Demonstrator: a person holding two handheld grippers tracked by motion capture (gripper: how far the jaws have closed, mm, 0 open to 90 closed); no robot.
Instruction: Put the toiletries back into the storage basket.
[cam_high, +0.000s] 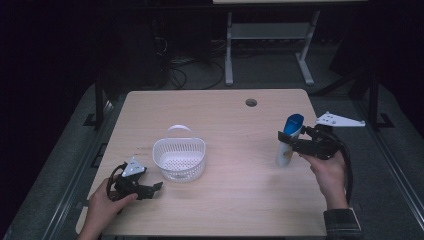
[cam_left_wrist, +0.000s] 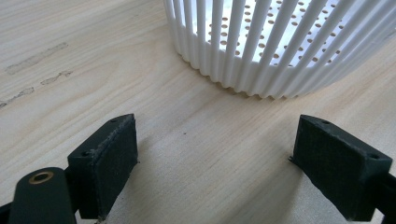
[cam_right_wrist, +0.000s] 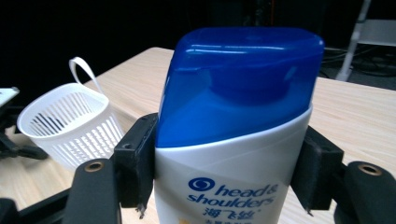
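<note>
My right gripper (cam_high: 292, 142) has its fingers (cam_right_wrist: 135, 161) clamped on a shampoo bottle (cam_high: 288, 142), one pad pressed to each side of the white body just under the blue cap (cam_right_wrist: 243, 79). In the high view the bottle stands near the right edge of the counter (cam_high: 235, 200), tilted a little with its cap leaning away from me, and whether its base touches the wood I cannot tell. My right hand (cam_high: 330, 172) comes in from below, the grey plate (cam_high: 340, 120) sticking out beyond it. My left gripper (cam_high: 150, 189) sits low near the counter's near-left corner, just beside the white basket (cam_high: 179, 159), and its fingers (cam_left_wrist: 112, 158) stand wide apart with nothing but bare wood between them. In the left gripper view the basket's slatted wall (cam_left_wrist: 261, 60) rises just ahead of those fingers, not touching them. The basket sits upright left of the counter's middle, handle loop (cam_high: 179, 130) on its far side, well apart from the bottle.
</note>
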